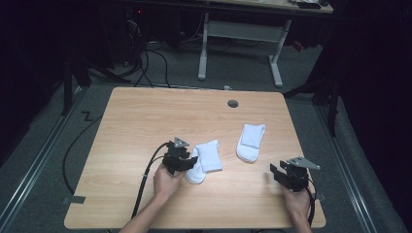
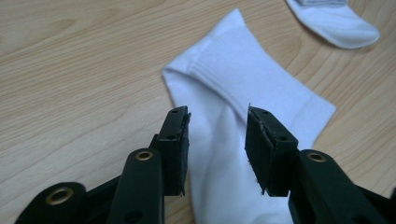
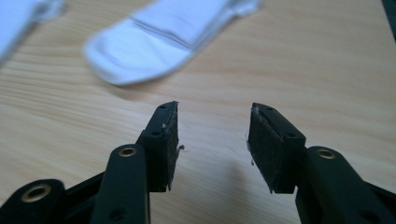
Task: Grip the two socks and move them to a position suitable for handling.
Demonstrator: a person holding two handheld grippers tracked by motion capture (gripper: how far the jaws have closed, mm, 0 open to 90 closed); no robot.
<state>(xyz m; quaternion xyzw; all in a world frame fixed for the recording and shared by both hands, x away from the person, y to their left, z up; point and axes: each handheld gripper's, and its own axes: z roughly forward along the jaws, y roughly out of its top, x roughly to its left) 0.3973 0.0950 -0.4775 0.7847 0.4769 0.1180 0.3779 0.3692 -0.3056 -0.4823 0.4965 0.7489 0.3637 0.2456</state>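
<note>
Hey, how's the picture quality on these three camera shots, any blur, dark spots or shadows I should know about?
High view: the table is evenly lit, the room around it nearly black. Left gripper view: the folded sock is fairly sharp, the near jaws soft. Right gripper view: the other sock is out of focus, and a faint shadow lies on the wood below the right gripper.

Bare counter (image 1: 145,121) far and left; two socks (image 1: 206,160) (image 1: 251,141) mid-counter, passable gap between, probably.
</note>
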